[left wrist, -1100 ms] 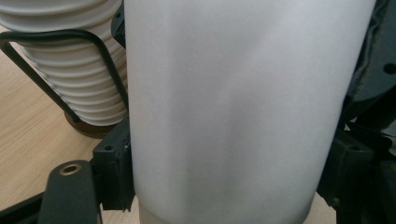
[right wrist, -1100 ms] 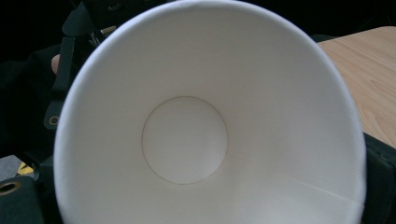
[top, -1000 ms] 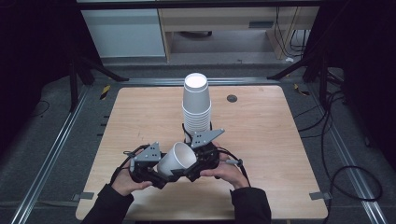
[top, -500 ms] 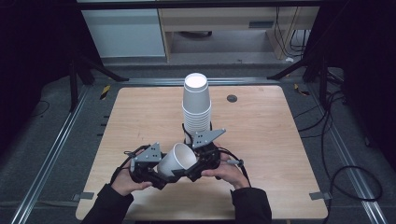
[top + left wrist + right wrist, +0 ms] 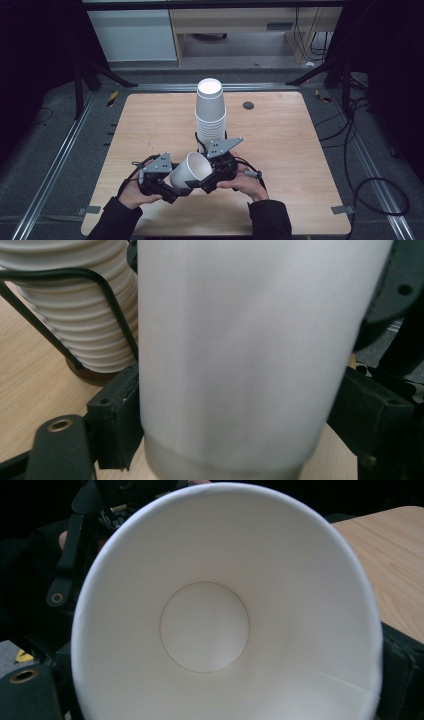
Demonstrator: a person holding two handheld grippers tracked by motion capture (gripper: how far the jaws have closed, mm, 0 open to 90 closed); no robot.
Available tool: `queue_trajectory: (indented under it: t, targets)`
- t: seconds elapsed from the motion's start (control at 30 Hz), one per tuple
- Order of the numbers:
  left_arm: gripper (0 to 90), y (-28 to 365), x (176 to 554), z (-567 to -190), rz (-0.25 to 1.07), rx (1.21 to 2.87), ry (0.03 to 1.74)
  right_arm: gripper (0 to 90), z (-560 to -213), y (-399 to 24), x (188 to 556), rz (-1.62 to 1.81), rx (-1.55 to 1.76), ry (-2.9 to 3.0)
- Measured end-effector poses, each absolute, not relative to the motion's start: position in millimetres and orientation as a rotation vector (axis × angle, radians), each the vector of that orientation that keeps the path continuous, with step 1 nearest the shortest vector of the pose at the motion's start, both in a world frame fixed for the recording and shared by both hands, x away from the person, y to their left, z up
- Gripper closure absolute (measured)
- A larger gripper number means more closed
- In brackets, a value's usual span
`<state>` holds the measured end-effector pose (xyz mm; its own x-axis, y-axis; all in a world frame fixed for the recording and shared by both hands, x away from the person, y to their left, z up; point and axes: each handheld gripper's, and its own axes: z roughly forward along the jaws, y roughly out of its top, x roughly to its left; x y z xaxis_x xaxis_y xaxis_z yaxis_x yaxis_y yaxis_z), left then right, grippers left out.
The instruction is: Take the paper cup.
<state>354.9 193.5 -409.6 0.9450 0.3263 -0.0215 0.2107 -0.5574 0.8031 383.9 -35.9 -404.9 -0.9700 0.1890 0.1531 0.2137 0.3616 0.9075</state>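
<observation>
1. A white cup [image 5: 192,170] lies tilted just in front of the cup stack [image 5: 210,112], above the tabletop [image 5: 280,145].
2. The left gripper [image 5: 172,189] pinches its body.
3. The right gripper [image 5: 207,182] clamps its rim side, mouth toward it.

I see a single white paper cup [image 5: 191,170], empty, tilted on its side above the worktop [image 5: 280,135], just before the upright cup stack [image 5: 210,112].

sleeves [image 5: 117,220]: black | grippers: black, grey three-cornered plates | cables: black
</observation>
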Motion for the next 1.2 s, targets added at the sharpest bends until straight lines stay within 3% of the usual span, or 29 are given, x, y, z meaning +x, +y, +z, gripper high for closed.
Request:
queue_trajectory:
  t: [0.77, 1.0, 1.2]
  targets:
    - [12.9, 189.7, 358.5, -417.2, 0.158, 2.269, 0.397, 8.0, -389.8, -14.1, 387.4, -1.462, -0.244, -2.818]
    - [21.1, 189.1, 357.8, -417.7, 0.161, 2.269, 0.399, 8.1, -390.7, -11.4, 385.7, -1.45, -0.229, -2.808]
    - [22.4, 189.6, 357.6, -417.8, 0.161, 2.273, 0.397, 8.0, -391.2, -10.6, 385.7, -1.453, -0.227, -2.804]
